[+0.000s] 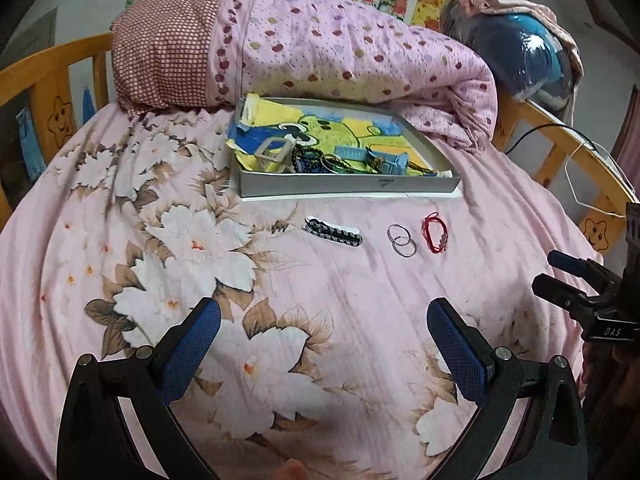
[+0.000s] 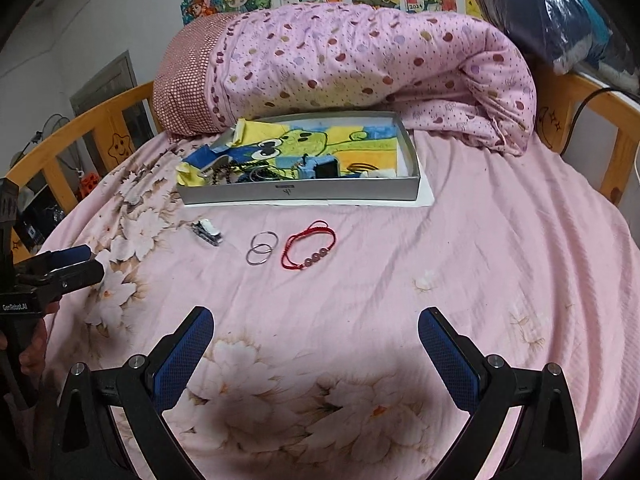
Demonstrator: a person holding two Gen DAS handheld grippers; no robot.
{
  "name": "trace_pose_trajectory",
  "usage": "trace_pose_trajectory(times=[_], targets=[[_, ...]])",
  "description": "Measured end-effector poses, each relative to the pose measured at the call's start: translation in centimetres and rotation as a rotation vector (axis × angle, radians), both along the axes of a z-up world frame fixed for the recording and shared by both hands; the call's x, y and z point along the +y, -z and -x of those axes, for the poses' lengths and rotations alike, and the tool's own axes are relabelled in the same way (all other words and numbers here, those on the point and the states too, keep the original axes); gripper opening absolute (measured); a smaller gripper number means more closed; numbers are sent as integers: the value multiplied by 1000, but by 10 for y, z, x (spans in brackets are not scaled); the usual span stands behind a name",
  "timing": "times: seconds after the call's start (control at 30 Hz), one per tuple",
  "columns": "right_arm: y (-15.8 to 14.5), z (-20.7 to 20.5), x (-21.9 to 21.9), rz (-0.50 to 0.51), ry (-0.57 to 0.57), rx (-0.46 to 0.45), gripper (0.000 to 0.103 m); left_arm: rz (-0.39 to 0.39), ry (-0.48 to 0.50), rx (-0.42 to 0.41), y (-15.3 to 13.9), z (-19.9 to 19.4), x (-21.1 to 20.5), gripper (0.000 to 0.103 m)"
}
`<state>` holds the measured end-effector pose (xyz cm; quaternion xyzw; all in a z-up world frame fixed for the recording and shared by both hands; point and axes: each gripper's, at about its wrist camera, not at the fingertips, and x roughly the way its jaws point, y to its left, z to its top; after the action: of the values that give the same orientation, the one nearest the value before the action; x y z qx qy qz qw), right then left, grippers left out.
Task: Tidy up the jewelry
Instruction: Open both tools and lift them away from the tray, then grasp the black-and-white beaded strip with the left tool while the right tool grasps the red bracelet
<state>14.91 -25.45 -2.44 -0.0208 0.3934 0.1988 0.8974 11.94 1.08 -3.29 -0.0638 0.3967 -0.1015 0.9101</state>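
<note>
A grey shallow box (image 1: 348, 186) (image 2: 304, 194) lined with a yellow cartoon cloth holds several bracelets, watches and bands. On the pink bedsheet in front of it lie a black-and-white checked bracelet (image 1: 334, 232) (image 2: 207, 232), two silver rings (image 1: 401, 240) (image 2: 262, 248) and a red cord bracelet with pink beads (image 1: 434, 230) (image 2: 310, 250). My left gripper (image 1: 324, 328) is open and empty, hovering over the sheet well short of the jewelry. My right gripper (image 2: 314, 328) is open and empty too, likewise short of it. Each gripper shows at the edge of the other's view (image 1: 568, 276) (image 2: 76, 264).
A rolled pink dotted quilt (image 1: 340, 48) (image 2: 360, 64) lies behind the box. A wooden bed rail (image 1: 52, 80) (image 2: 600, 128) rings the bed. A plastic-wrapped blue bundle (image 1: 524, 52) (image 2: 560, 20) sits at the back right. A cable (image 1: 532, 132) hangs over the right rail.
</note>
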Motion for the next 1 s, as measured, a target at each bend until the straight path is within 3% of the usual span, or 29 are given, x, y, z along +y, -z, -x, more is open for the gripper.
trace_pose_trajectory(times=[0.2,0.5,0.67,0.87,1.0], targets=[[8,-18,-1,22,-36,-11,103,-1,29,7,8,-18,-7,101],[24,-60,11,65,-196,-36,103,-29,80,5,23,-60,-15,101],[34,-90,15,63,-184,-30,102,-69,104,20,37,-82,-20,101],[44,-119,20,19,-193,8,79,-101,108,39,53,-107,-25,101],[55,-127,25,30,-214,57,54,-108,126,36,57,-116,-29,100]])
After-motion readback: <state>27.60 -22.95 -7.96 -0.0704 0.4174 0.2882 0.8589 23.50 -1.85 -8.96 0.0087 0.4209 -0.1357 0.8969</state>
